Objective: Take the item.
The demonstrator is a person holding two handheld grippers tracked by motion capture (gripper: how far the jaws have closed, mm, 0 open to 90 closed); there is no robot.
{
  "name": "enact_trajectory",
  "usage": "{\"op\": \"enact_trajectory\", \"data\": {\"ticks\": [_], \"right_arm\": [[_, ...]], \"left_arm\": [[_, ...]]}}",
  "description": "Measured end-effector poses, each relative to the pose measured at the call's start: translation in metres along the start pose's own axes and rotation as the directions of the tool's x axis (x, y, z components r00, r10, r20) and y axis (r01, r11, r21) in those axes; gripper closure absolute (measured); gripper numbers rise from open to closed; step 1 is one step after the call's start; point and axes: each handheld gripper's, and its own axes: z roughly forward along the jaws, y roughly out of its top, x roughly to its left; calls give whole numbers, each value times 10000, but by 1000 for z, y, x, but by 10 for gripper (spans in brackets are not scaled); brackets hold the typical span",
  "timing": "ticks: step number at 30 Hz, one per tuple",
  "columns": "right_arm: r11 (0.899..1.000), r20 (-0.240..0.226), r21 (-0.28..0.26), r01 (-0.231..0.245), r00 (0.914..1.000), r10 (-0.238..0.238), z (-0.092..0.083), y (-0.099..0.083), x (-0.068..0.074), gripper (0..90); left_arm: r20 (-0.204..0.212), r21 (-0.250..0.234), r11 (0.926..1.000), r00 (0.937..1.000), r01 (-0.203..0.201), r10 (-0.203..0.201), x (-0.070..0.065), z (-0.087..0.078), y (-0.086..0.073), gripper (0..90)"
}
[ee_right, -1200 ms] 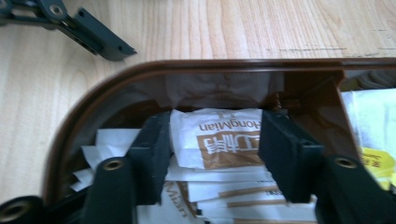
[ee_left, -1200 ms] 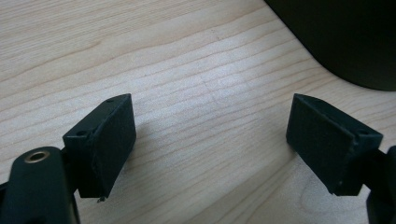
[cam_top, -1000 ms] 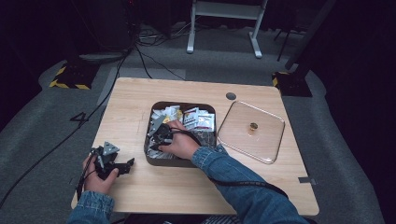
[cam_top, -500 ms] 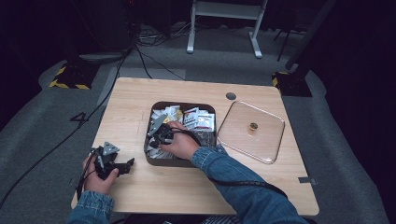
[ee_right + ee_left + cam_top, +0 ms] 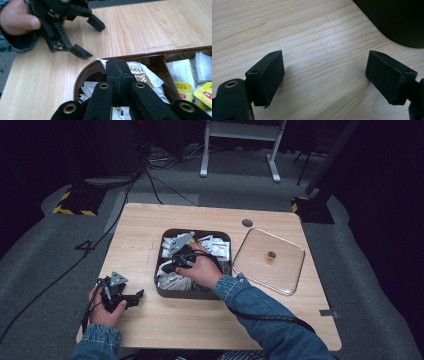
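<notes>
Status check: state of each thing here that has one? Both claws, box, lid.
left claw: open, nothing between its jaws, over bare table.
right claw: shut on a white-and-brown sachet, above the box's corner.
box: uncovered, not empty.
clear lid: off, lying flat on the table right of the box.

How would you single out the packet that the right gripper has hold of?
On the wooden table sits a dark brown tray of packets. At its left compartment, the right gripper is shut on a white packet with brown lettering, unlike the yellow-labelled packets farther along.
</notes>
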Motion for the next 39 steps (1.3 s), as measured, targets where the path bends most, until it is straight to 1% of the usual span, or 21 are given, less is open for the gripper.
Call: {"op": "enact_trajectory", "data": {"ticks": [5, 10, 11, 16, 22, 26, 30, 34, 35, 39], "right_arm": [[9978, -74, -643, -176, 9998, 172, -20, 0, 3, 900], [9942, -69, -1061, -159, 9999, 153, -37, -1, 7, 900], [9938, -82, -1097, -186, 9998, 178, -40, -1, 8, 900], [9921, -29, -1257, -6, 10000, 2, -53, -5, 17, 900], [9870, -59, -1605, 83, 9999, -94, -71, -11, 28, 900], [9851, -42, -1713, 125, 9999, -134, -82, -15, 35, 900], [9854, 20, -1695, 160, 9999, -159, -91, -23, 40, 900], [9851, 55, -1720, 25, 10000, -15, -99, -33, 44, 900], [9850, 69, -1724, -6, 10000, 18, -101, -36, 45, 900], [9860, 164, -1657, -158, 9997, 188, -106, -45, 47, 900]], "left_arm": [[25, -7, 10000, 10000, -34, 34, 1, 1, 1, 158], [93, 41, 9999, 9999, -98, 97, 2, 1, 2, 157], [95, 39, 9999, 9999, -94, 94, 2, 1, 1, 157], [94, 41, 9999, 9999, -101, 100, 2, 1, 2, 158], [99, 51, 9999, 9999, -108, 108, 2, 1, 2, 158], [90, 28, 9999, 9999, -129, 129, 2, 1, 2, 158], [70, 19, 10000, 9999, -91, 91, 2, 2, 2, 159], [83, -14, 10000, 9999, -56, 56, 3, 3, 3, 160], [131, 6, 9999, 9998, -146, 146, 3, 3, 3, 155], [165, 67, 9998, 9997, -187, 186, 4, 3, 4, 149]]}}
